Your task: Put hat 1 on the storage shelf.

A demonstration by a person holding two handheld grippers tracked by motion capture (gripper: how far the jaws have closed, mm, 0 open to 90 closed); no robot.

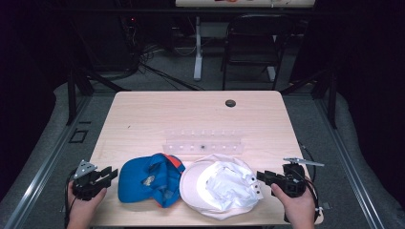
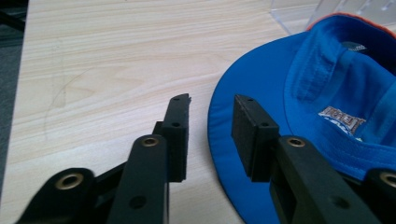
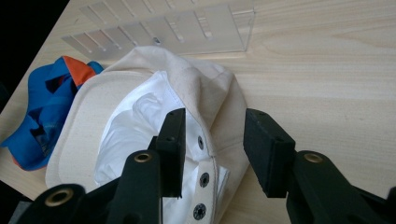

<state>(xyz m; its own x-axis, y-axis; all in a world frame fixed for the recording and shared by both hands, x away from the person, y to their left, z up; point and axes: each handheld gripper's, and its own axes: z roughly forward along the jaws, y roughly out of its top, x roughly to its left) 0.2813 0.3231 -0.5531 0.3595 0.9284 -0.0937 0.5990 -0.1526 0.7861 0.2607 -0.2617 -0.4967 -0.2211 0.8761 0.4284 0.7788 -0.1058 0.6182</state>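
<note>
The soft blue cloth cap with the orange back (image 1: 145,179) lies upside down on the pale wooden desk (image 1: 191,114), touching the cream cloth cap with the white lining (image 1: 219,188) at its 3 o'clock. The left gripper (image 2: 212,114) is spread, with the blue brim's edge between its jaws, not pinched. It may grab only a thin edge and slip. The right gripper (image 3: 215,135) is spread around the cream cap's back strap. A pull could drag both caps into the clear plastic rack (image 1: 203,143) at 12 o'clock.

blue cap (image 2: 327,116) cropped at frame edge, its badge lettering unreadable
</note>
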